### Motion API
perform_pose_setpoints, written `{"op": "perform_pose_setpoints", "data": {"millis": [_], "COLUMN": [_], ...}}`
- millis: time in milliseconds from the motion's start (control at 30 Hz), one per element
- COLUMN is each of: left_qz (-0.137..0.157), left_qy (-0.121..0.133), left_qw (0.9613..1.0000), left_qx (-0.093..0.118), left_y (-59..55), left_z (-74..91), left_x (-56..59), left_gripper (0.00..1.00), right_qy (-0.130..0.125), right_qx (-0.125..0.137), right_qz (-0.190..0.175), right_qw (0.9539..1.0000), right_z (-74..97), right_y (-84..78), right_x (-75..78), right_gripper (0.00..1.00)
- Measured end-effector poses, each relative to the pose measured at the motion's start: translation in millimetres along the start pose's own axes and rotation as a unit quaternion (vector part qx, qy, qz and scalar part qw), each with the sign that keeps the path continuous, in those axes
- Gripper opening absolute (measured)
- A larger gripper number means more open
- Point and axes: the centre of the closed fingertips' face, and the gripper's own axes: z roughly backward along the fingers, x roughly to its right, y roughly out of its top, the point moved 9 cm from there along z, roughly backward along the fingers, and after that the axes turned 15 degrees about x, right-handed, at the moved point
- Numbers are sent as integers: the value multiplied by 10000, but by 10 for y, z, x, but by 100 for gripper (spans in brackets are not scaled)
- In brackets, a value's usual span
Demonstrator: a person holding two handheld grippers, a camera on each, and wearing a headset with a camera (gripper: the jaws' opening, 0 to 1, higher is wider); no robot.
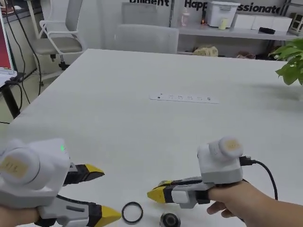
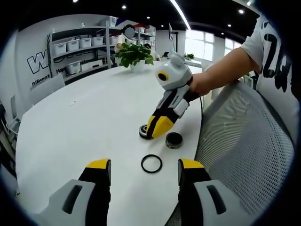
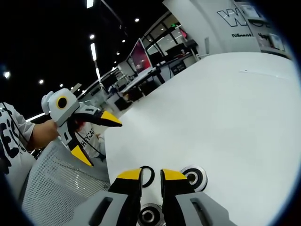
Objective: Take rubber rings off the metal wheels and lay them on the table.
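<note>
We see one ring (image 1: 132, 212) lying loose on the table (image 1: 142, 123). It lies flat with its hole facing up; being round, it has no long axis to point anywhere.

It sits between the two grippers. It is just beside the lower jaw tip of the left gripper (image 1: 103, 191) but apart from it, and near the tip of the right gripper (image 1: 158, 193). In the left gripper view we find it ahead of the gap between that gripper's jaws, touching neither.

The left gripper's jaws stand wide apart and hold nothing. The right gripper's jaws are drawn close, with a narrow gap between them and nothing in it.

A wheel (image 1: 169, 220) rests just beside the ring, under the right gripper, with its flat face up. In the right gripper view a second wheel (image 3: 194, 176) lies flat just past that gripper's right jaw, hub facing up. In the left gripper view the right gripper's tip hides part of it.
</note>
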Motion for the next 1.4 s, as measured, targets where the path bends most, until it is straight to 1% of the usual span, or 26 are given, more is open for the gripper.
{"op": "perform_pose_setpoints", "data": {"millis": [133,200,367,400,600,800,967,1100,1400], "left_qz": [-69,-67,-33,-40,-28,-30,-65,-76,-103], "left_qy": [-42,-47,-72,-102,-151,-202,-257,-326,-474], "left_qw": [10000,10000,10000,9999,9998,9997,9996,9994,9988], "left_qx": [-17,10,55,59,137,156,131,95,-11], "left_y": [36,62,98,123,203,247,268,263,228], "left_z": [-44,-75,-137,-186,-292,-397,-492,-567,-745], "left_x": [-41,-67,-84,-98,-148,-198,-211,-222,-217], "left_gripper": [54,54,54,54,53,52,52,51,50], "right_qy": [-75,-97,-184,-203,-304,-431,-502,-527,-613], "right_qx": [43,55,158,167,238,306,238,130,36], "right_qz": [194,252,390,426,584,707,873,1036,1131], "right_qw": [9998,9996,9989,9987,9975,9961,9946,9931,9917], "right_z": [61,95,169,186,269,351,405,444,489], "right_y": [49,69,123,132,177,208,195,168,93], "right_x": [41,61,111,123,199,286,340,379,474], "right_gripper": [18,18,21,22,25,27,28,29,30]}}
